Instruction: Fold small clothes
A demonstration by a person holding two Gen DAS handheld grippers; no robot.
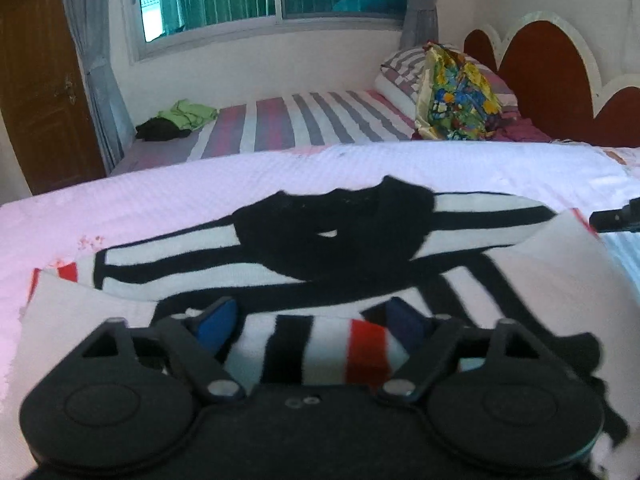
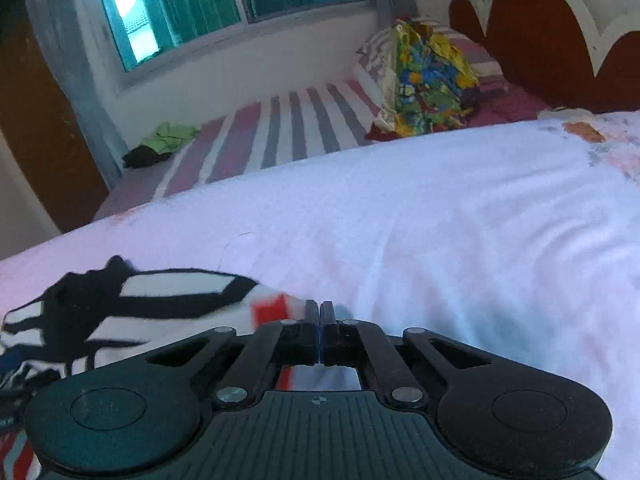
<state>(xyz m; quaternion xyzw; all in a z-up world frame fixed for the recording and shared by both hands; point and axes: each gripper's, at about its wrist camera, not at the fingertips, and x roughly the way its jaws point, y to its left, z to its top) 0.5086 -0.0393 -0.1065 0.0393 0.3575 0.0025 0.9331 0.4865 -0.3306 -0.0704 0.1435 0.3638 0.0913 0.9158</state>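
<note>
L tool (image 1: pixel 312 320) apart over striped sweater (image 1: pixel 280 248) on bed (image 1: pixel 200 184); R tool (image 2: pixel 320 312) pressed together beside sweater edge.

Your striped garment (image 1: pixel 280 248) is soft knitted cloth, matt and a little fuzzy, with a ribbed black collar. Under it, the pale bedspread (image 2: pixel 440 220) looks like a finely textured, waffle-like weave. Both your left gripper (image 1: pixel 310 320) and right gripper (image 2: pixel 320 320) are matt black plastic with shiny metal rivets. Far right, the headboard (image 1: pixel 552 72) looks like polished wood, and the multicoloured bag (image 1: pixel 456 92) looks glossy and crinkled.
</note>
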